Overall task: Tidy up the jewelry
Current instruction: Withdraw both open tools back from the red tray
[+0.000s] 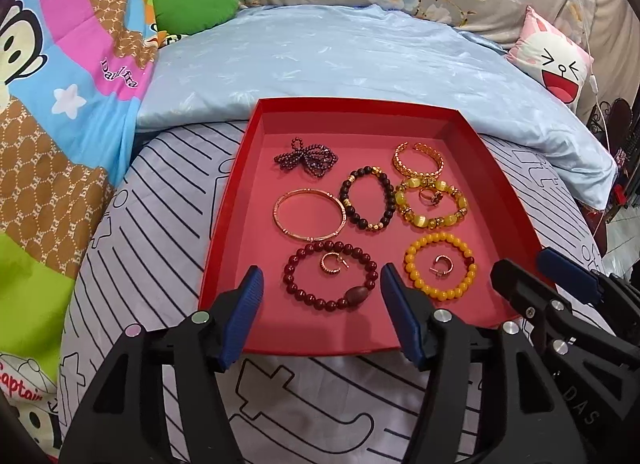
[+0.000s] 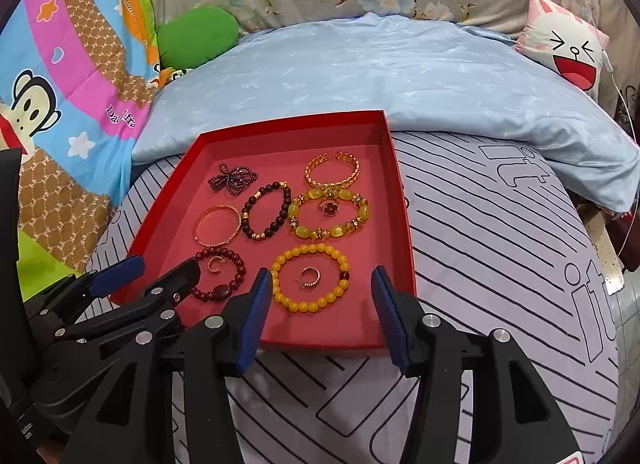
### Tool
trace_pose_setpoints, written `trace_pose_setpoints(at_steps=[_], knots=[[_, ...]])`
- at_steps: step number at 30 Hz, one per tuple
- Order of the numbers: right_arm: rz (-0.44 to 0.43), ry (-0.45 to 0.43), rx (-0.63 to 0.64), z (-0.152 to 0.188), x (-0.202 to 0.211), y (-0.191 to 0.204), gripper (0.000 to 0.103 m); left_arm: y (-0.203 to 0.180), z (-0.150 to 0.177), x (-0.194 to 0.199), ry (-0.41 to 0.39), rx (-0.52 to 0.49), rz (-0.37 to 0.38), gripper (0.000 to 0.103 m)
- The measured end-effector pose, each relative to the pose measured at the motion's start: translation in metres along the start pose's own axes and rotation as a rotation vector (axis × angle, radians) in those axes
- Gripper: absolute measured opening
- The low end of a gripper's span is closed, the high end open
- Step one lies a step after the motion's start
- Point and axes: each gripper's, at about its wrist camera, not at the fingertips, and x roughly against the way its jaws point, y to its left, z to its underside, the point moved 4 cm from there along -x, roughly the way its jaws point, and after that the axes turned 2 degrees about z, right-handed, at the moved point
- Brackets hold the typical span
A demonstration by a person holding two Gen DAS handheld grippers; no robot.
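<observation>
A red tray (image 1: 224, 256) (image 2: 404, 232) lies on the bed and holds several bracelets. A dark red bead bracelet (image 1: 292, 288) (image 2: 240, 268) rings a small gold hoop (image 1: 332, 263). A yellow bead bracelet (image 1: 468, 276) (image 2: 340, 288) rings another gold hoop (image 2: 309, 277). Behind lie a plain gold bangle (image 1: 280, 200), a dark brown bead bracelet (image 1: 390, 192), a yellow glass bracelet (image 1: 460, 204) with a ring (image 1: 430, 196) inside, a gold cuff (image 1: 436, 160) and purple beads (image 1: 308, 158). My left gripper (image 1: 322, 284) is open over the tray's near edge. My right gripper (image 2: 320, 288) is open beside it.
The bed has a grey striped sheet (image 1: 160, 224), a light blue quilt (image 1: 320, 60) behind the tray, a colourful cartoon blanket (image 1: 60, 104) at left, a green cushion (image 1: 196, 0) and a pink rabbit pillow (image 1: 556, 60) at right. The bed edge drops off at far right.
</observation>
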Motion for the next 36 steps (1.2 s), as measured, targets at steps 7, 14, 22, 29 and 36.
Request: trace_pose_setpoints(at_steps=[7, 14, 22, 29, 36], knots=[[0.004, -0.004, -0.008, 0.005, 0.008, -0.001, 0.053, 0.004, 0.005, 0.009, -0.005, 0.015, -0.02, 0.067], [0.017, -0.016, -0.014, 0.009, 0.013, 0.0, 0.058, 0.006, 0.008, 0.014, -0.003, 0.029, -0.03, 0.067], [0.032, -0.025, 0.003, 0.009, 0.014, -0.001, 0.062, 0.008, 0.012, 0.016, -0.001, 0.049, -0.049, 0.067], [0.031, -0.006, -0.02, 0.013, 0.011, -0.007, 0.078, 0.011, 0.015, 0.014, 0.006, 0.06, -0.062, 0.067], [0.051, -0.015, -0.02, 0.015, 0.012, -0.008, 0.085, 0.015, 0.018, 0.016, -0.004, 0.069, -0.085, 0.076]])
